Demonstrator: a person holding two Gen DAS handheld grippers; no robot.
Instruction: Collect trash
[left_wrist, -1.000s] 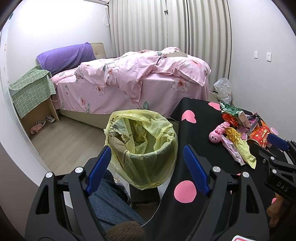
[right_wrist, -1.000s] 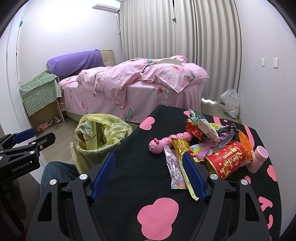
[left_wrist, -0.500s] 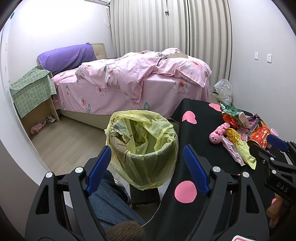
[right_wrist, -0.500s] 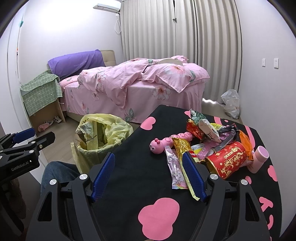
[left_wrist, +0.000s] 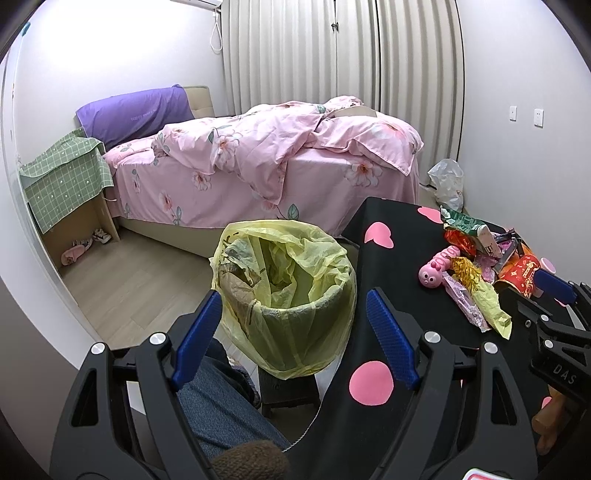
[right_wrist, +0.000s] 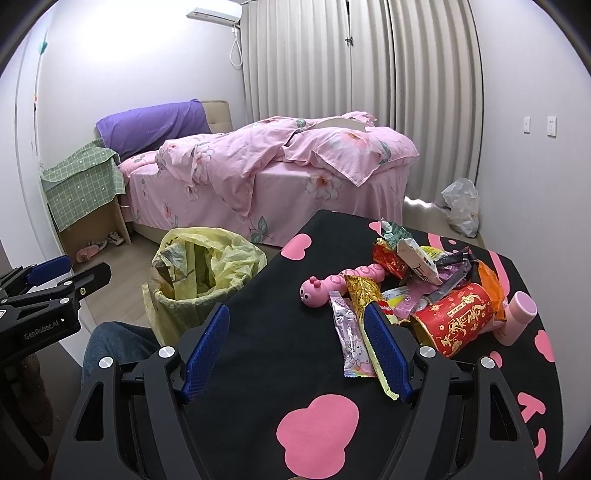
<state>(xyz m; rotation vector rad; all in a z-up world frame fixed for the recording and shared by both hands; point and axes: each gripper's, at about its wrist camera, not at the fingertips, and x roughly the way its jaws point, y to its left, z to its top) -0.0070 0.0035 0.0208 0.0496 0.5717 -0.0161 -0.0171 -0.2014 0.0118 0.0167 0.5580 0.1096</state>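
Right now the left gripper (left_wrist: 293, 338) has its blue-padded jaws spread wide with nothing between them, held above the edge where the table (left_wrist: 402, 258) meets the trash bin (left_wrist: 284, 295). Likewise the right gripper (right_wrist: 297, 349) stands wide open and empty, hovering over the black cloth with pink shapes on the near side of the table (right_wrist: 280, 325).

Taking the trash bin (right_wrist: 201, 280) as the landmark: it is lined with a crumpled yellow bag, stands on a small dark stool (left_wrist: 288, 391) just beside the table's left edge, and has some crumpled material inside. To its right, on the table top, lies the trash pile (right_wrist: 417, 280). Nearest the bin is a pink caterpillar toy (right_wrist: 334, 284); just beyond that are a gold wrapper (right_wrist: 364, 290), a pale purple wrapper (right_wrist: 349, 338) and a yellow wrapper (right_wrist: 380, 373) that passes by the right gripper's right pad. Farther right sits a red cup with gold lettering (right_wrist: 456, 319) on its side, touching a pink bottle (right_wrist: 517, 317). Behind these are red, green and white snack packets, heaped together.

Below the bin, a denim-clad leg (left_wrist: 225, 406) shows. Behind the bin stands a bed (left_wrist: 258, 162) with pink floral bedding.
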